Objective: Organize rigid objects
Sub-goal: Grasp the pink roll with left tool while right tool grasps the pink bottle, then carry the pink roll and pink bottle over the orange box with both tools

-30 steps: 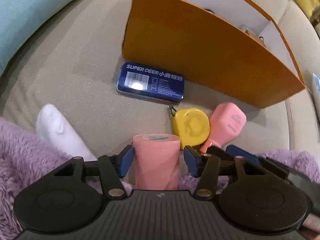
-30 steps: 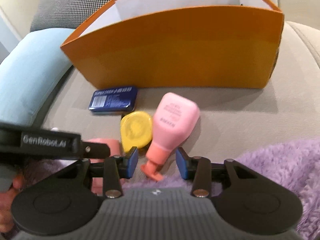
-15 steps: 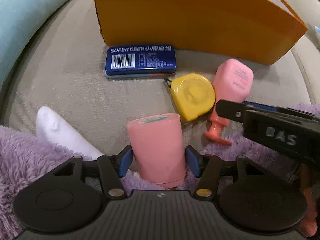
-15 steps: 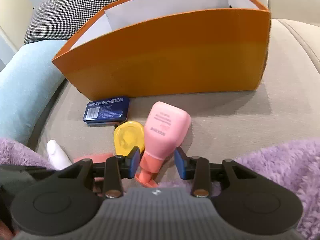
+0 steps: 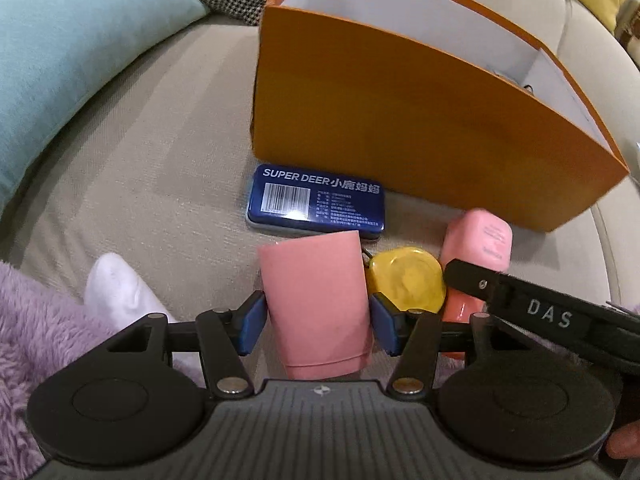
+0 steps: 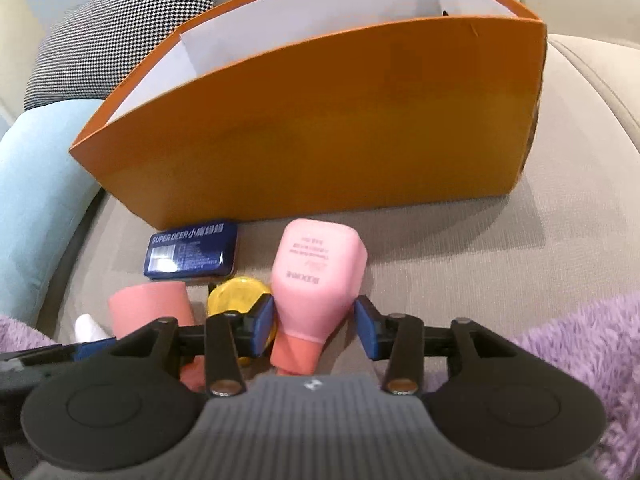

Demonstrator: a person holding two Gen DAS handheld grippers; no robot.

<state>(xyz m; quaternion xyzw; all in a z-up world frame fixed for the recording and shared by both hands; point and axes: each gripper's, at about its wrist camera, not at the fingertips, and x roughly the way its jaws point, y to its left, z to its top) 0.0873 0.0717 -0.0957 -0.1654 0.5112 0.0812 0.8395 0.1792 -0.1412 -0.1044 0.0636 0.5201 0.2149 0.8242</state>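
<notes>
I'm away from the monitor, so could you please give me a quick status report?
Left gripper shut on pink cup. Right gripper open around pink bottle, not gripping. Yellow tape measure lies between both objects.

A beige fabric sofa (image 6: 500, 248) fills the scene; a light blue cushion (image 5: 68, 52) and a houndstooth pillow (image 6: 116, 36) lean at its back; a purple fluffy blanket (image 6: 580, 340) lies in front.

Right gripper (image 6: 315, 322) astride pink bottle (image 6: 318, 270) (pads apart), orange box (image 6: 320, 136) behind
</notes>
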